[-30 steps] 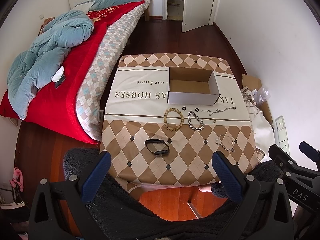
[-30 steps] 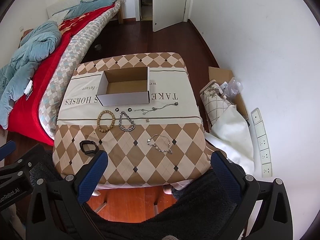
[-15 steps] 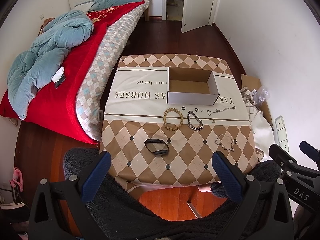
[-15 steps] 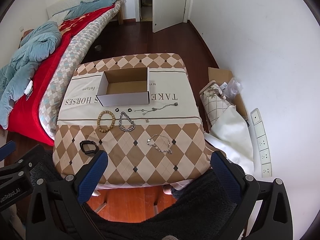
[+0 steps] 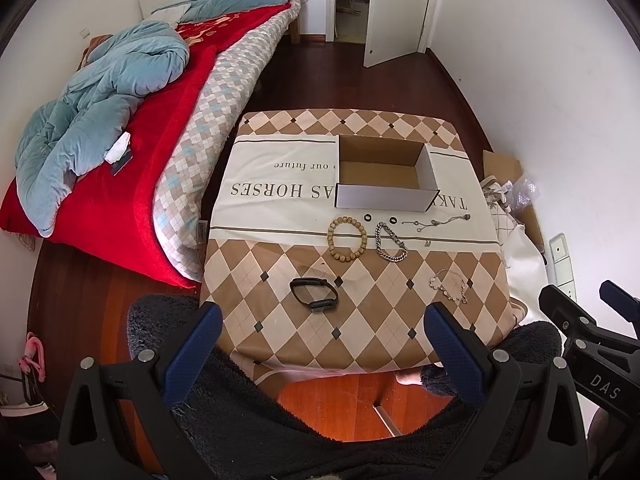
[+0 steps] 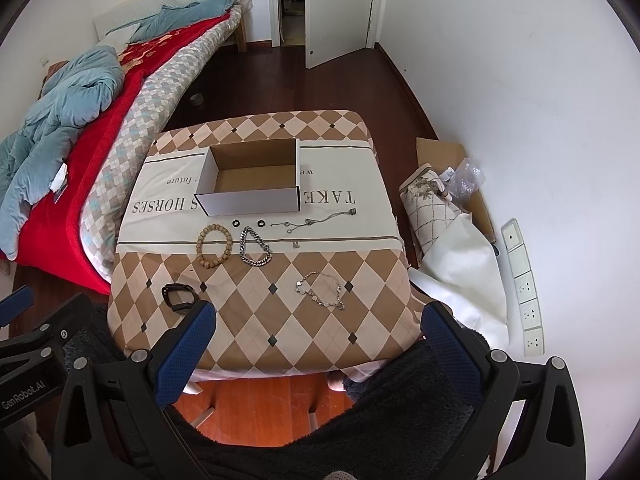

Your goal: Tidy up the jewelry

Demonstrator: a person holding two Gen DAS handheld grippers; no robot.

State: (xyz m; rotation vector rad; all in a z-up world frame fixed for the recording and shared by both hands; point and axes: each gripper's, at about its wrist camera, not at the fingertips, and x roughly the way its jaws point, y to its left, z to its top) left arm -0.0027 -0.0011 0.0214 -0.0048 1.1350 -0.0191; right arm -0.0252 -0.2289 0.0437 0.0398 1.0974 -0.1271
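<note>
An open cardboard box stands empty on the checked tablecloth. In front of it lie a wooden bead bracelet, a heavy silver chain bracelet, two small black rings, a thin necklace and a fine silver bracelet. A black band lies nearest me. My left gripper and right gripper hover open before the table's near edge, holding nothing.
A bed with a red blanket and blue duvet runs along the left. A patterned bag and white cloth lie on the floor to the right by the wall. A dark fleecy garment fills the foreground. A door stands ajar behind.
</note>
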